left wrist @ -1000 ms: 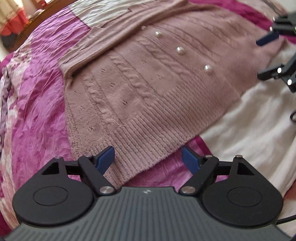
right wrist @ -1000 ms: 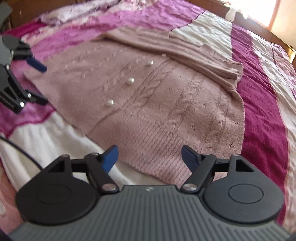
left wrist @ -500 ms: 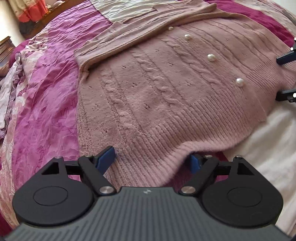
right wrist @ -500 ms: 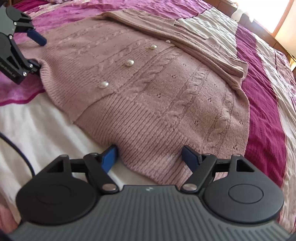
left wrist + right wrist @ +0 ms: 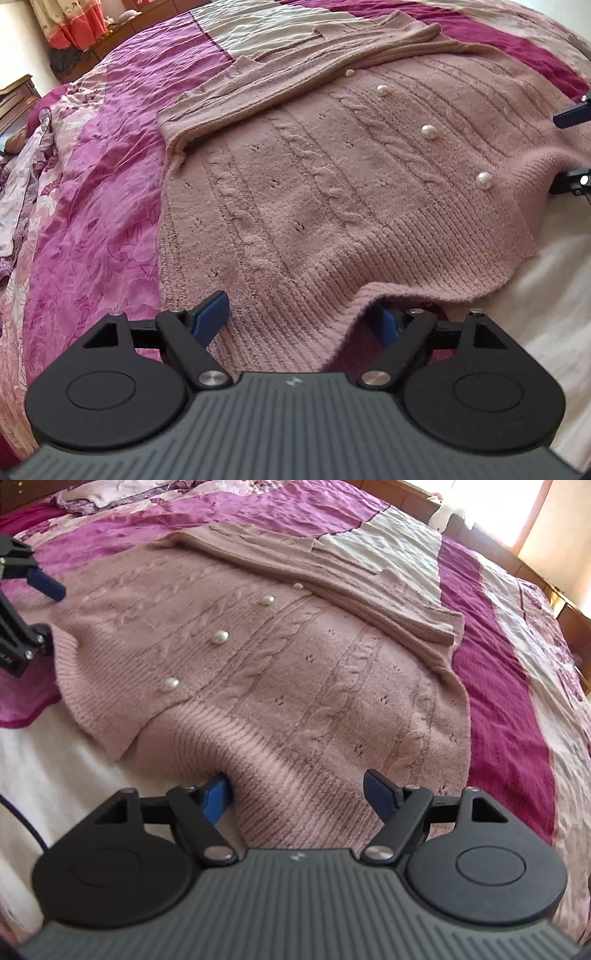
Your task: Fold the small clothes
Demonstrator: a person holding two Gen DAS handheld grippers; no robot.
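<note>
- The left tongs (image 5: 301, 317) are spread wide at the ribbed hem of the cardigan (image 5: 332, 192); one blue finger (image 5: 212, 314) rests on top of the knit, the other is tucked under a lifted fold of the hem
- The right tongs (image 5: 301, 790) are also wide, at the same hem further along; one finger (image 5: 218, 794) sits under the raised edge, the other (image 5: 380, 790) above it
- The cardigan lies flat on the bed cover (image 5: 92, 221), its sleeves folded across the top; pearl buttons (image 5: 429, 132) run down its middle
- A white sheet (image 5: 55, 757) lies beside the hem
</note>
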